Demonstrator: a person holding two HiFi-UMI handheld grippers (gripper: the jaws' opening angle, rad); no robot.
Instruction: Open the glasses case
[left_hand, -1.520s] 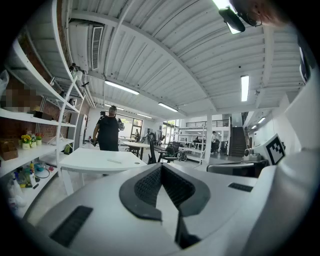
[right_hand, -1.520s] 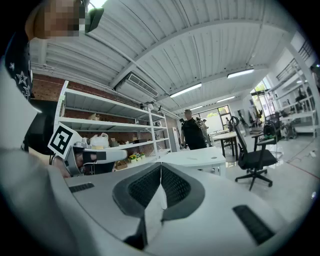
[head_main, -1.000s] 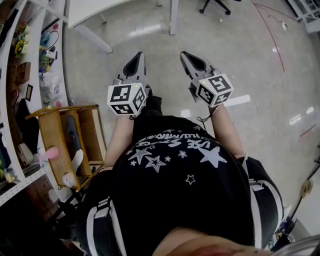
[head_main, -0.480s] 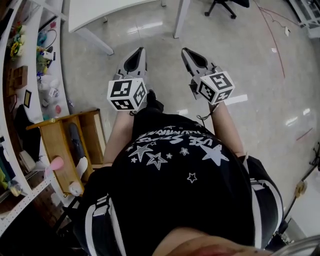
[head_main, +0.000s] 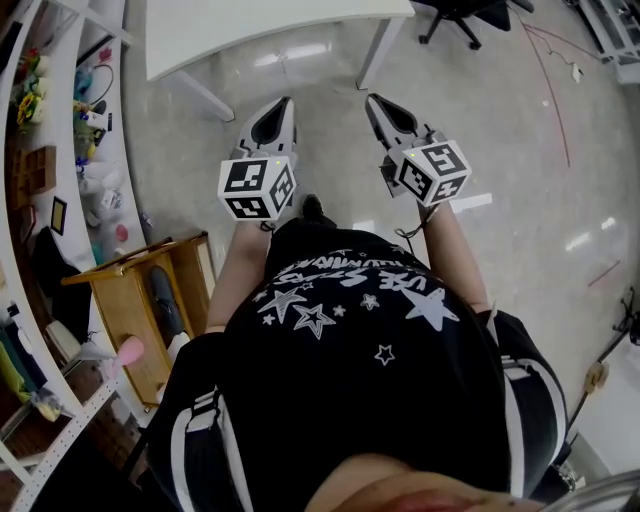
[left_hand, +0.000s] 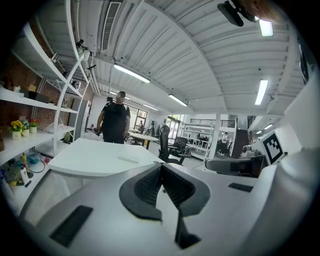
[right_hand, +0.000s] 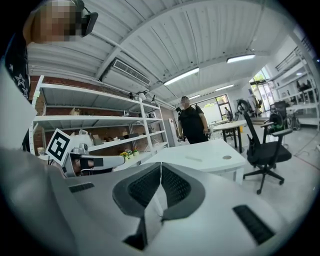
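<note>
A standing person (left_hand: 116, 120) and a small flat object (left_hand: 128, 159) on the white table (left_hand: 85, 161) are shown only in the gripper views; whether that object is the glasses case cannot be told. The jaws of the left gripper (left_hand: 161, 166) and right gripper (right_hand: 161, 165) are pressed together, empty. In the head view, bare floor (head_main: 520, 150) is seen to the right, while the left is crowded by shelving (head_main: 60, 150) and a wooden crate (head_main: 125, 305).

table (head_main: 260, 30): ahead of left tongs (head_main: 283, 103), right tongs (head_main: 373, 100) | chair (head_main: 462, 12): right of table | shelves (head_main: 112, 130): far left
</note>
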